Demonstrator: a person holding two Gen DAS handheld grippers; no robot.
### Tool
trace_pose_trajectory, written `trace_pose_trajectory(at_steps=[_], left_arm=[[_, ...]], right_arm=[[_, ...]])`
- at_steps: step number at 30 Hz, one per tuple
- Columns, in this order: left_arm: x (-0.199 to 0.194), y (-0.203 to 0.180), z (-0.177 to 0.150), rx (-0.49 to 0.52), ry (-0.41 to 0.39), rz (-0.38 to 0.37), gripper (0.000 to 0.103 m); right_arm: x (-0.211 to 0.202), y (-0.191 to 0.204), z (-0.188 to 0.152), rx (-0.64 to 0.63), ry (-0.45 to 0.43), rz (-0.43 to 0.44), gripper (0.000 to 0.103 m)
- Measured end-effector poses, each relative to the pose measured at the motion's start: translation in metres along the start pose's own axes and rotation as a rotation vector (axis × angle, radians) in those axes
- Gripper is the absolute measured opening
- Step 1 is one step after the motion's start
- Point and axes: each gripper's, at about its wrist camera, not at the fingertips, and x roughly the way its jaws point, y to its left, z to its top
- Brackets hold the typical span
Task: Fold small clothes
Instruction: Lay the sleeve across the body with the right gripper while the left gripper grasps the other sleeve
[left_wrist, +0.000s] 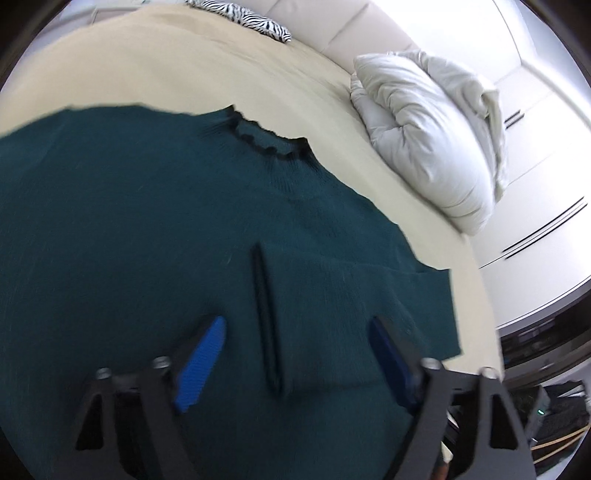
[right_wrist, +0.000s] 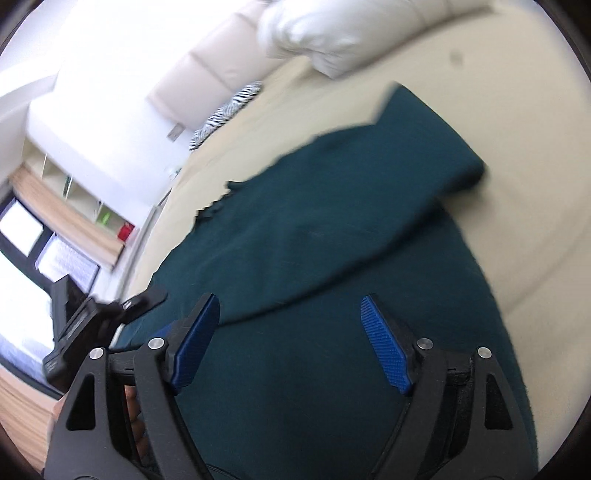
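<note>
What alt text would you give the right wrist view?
A dark teal sweater lies on a cream bed, one sleeve folded across its body. The right gripper hovers above it, blue pads apart, holding nothing; a white pillow sits behind.

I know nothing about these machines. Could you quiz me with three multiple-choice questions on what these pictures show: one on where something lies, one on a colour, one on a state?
1. Where does the dark teal knitted sweater lie?
A. On the beige bed cover
B. On a wooden floor
C. Over a chair

2. What colour are the pads of the right tongs?
A. Red
B. Blue
C. Yellow

3. How do the left tongs stand?
A. Shut on a sleeve
B. Shut on nothing
C. Open over the sweater

Answers: 1 A, cover shows all around the sweater; 2 B, both ribbed pads are blue; 3 C, the pads stand apart, gripping nothing.
</note>
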Motion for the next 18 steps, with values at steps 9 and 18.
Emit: trace_pose_trajectory(at_steps=[9, 18], left_arm=[[0.011, -0.006, 0.002, 0.069, 0.000, 0.140, 0.019], [-0.014, -0.020, -0.008, 0.146, -0.090, 0.190, 0.051]], right_arm=[[-0.015, -0.032, -0.015, 0.025, -0.045, 0.074, 0.077], [-0.011, -0.012, -0.037, -0.018, -0.065, 0.053, 0.078]])
